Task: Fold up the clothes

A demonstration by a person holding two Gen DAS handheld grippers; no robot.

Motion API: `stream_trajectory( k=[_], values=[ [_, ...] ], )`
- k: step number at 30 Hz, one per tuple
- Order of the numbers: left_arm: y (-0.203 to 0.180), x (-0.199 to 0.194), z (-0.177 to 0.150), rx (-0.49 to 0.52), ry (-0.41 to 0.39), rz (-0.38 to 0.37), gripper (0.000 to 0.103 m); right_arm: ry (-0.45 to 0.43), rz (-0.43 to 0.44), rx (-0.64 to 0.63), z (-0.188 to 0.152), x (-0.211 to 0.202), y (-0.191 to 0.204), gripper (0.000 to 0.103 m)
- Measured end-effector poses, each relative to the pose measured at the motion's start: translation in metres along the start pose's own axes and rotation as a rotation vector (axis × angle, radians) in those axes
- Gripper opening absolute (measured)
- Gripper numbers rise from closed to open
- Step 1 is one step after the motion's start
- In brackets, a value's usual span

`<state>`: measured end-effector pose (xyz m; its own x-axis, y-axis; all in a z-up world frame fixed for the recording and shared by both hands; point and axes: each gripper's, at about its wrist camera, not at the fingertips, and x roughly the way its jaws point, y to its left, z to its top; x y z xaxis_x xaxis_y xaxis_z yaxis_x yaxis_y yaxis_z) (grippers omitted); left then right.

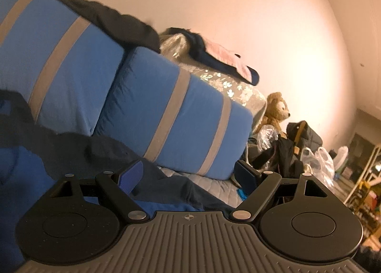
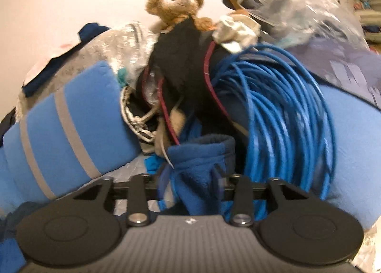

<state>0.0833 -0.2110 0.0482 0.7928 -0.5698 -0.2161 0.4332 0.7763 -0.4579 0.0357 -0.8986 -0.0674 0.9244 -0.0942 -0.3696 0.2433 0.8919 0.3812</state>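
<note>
- The right claw (image 2: 190,175) is clamped on a blue fleece garment (image 2: 202,161); its two fingers stand close together with a bunched fold of the fleece pressed between them; the fabric rises just above the fingers as a thick rolled edge.
- The left claw (image 1: 190,175) stands wide apart; nothing is between its blue pads (image 1: 132,176); below it lies a dark navy garment (image 1: 100,151) spread over a blue cloth at the lower left, and I cannot tell if a finger touches it.
- In the left wrist view the navy garment lies on a bed with a grey quilted cover (image 1: 221,189), in front of two blue cushions with grey stripes (image 1: 166,116); a black cloth (image 1: 114,23) is draped on top of the cushions.
- Just right of the fleece garment in the right wrist view there is a coil of blue cable (image 2: 281,111); it leans on a light blue cushion (image 2: 352,125).
- Behind the fleece stands a brown teddy bear (image 2: 177,5) on a pile of things; a black bag with red piping (image 2: 183,58) lies in front of it; clear plastic bags (image 2: 297,4) are at the upper right.
- The right wrist view is a little blurred.
</note>
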Motion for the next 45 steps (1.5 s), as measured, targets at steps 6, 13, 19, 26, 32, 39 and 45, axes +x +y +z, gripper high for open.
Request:
stream_trajectory(
  k=[6,13,19,26,32,39,45],
  values=[
    [-0.026,-0.019,0.019,0.111,0.035,0.017,0.084,0.103,-0.036,-0.217,-0.006,0.017,0.046,0.001],
    [-0.057,-0.036,0.064,0.250,0.091,0.041,0.084,0.149,0.085,-0.491,-0.028,-0.004,0.109,0.001],
    [-0.105,-0.041,0.118,0.363,0.110,-0.012,0.085,0.201,0.183,-0.679,-0.047,-0.020,0.149,0.000],
    [-0.108,-0.014,0.093,0.386,0.123,-0.072,0.085,0.278,0.150,-0.837,-0.065,-0.016,0.157,0.017],
    [-0.074,0.028,0.027,0.321,0.205,-0.029,0.085,0.295,0.099,-1.059,-0.080,-0.023,0.154,0.041],
    [-0.041,0.040,-0.018,0.215,0.299,-0.027,0.085,0.328,0.105,-1.377,-0.092,-0.033,0.142,0.062],
    [-0.035,0.045,-0.037,0.207,0.330,-0.016,0.085,0.352,0.055,-1.628,-0.108,-0.027,0.125,0.059]
  ],
)
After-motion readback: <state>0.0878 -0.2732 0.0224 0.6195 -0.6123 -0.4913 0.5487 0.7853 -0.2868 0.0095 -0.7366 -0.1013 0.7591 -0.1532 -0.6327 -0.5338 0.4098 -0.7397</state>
